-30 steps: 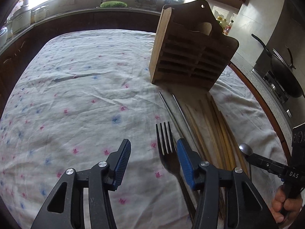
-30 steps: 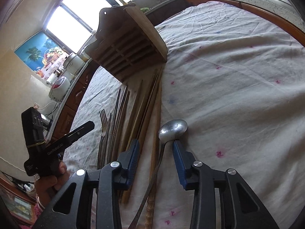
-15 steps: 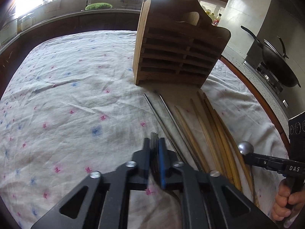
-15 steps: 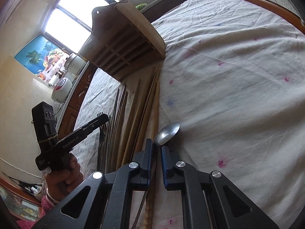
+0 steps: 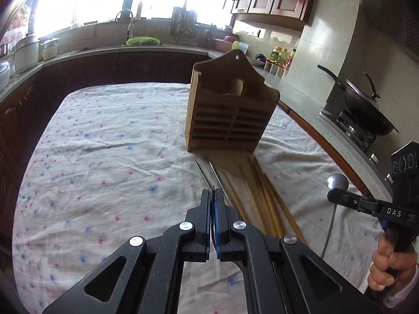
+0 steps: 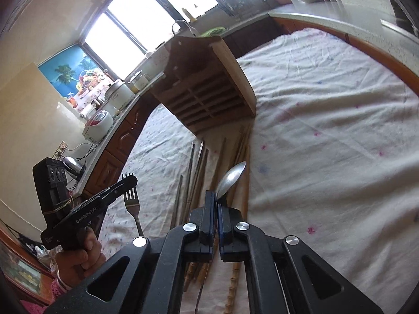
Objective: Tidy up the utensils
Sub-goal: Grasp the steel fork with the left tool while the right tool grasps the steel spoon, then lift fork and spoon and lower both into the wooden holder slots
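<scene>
My left gripper (image 5: pixel 214 196) is shut on a metal fork (image 6: pixel 132 204), held edge-on above the cloth; only its tine tips show in the left wrist view. My right gripper (image 6: pixel 216 198) is shut on a metal spoon (image 6: pixel 231 176), whose bowl sticks out past the fingertips and also shows in the left wrist view (image 5: pixel 337 181). A slotted wooden utensil holder (image 5: pixel 230 112) stands upright ahead on the table. Wooden chopsticks (image 5: pixel 264 198) and metal chopsticks (image 5: pixel 209 172) lie on the cloth in front of it.
A flowered white cloth (image 5: pixel 104 162) covers the table. A wok (image 5: pixel 366 110) sits on the stove to the right. The counter with sink and a green basket (image 5: pixel 142 41) runs along the back. Rice cookers (image 6: pixel 99 125) stand on the left counter.
Both grippers closed, the left on the fork and the right on the spoon, and lifted them off the cloth. Both views now sit higher and farther from the holder.
</scene>
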The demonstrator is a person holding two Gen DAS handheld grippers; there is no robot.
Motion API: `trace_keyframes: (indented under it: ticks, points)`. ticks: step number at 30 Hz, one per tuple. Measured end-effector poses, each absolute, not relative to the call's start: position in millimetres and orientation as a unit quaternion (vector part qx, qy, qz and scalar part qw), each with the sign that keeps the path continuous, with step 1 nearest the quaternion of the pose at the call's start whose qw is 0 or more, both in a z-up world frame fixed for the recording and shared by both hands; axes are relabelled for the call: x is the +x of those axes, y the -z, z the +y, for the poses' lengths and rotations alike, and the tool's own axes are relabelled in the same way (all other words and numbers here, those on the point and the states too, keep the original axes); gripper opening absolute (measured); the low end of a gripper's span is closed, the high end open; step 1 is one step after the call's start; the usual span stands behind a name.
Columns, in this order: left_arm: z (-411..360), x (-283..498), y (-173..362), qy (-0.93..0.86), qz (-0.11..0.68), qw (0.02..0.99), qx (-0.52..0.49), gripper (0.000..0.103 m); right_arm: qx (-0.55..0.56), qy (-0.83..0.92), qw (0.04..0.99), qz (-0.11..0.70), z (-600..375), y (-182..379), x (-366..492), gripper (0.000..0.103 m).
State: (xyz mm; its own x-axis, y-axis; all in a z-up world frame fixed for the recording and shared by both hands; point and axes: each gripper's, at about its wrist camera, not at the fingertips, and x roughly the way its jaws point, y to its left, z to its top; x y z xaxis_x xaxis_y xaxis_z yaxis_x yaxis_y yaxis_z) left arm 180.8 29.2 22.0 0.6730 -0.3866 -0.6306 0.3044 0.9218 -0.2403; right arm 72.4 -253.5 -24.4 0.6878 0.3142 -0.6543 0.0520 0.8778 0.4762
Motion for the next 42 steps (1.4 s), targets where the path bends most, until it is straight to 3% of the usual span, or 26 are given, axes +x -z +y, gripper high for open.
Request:
trace_keyframes:
  ticks: [14, 32, 42]
  points:
    - [47.9, 136.3, -89.6, 0.148, 0.251, 0.955, -0.050, 0.000, 0.137, -0.038, 0.949, 0.282, -250.9, -59.8, 88.0, 0.002]
    - [14.1, 235.3, -135.6, 0.102, 0.160, 0.981, -0.027, 0.000, 0.088, -0.013, 0.982, 0.164, -258.2, -118.7, 166.2, 0.002]
    - [-32.0, 304.3, -89.5, 0.085, 0.153, 0.984, 0.019, 0.000, 0.055, 0.006, 0.991, 0.124, -264.5, -101.6, 223.6, 0.002]
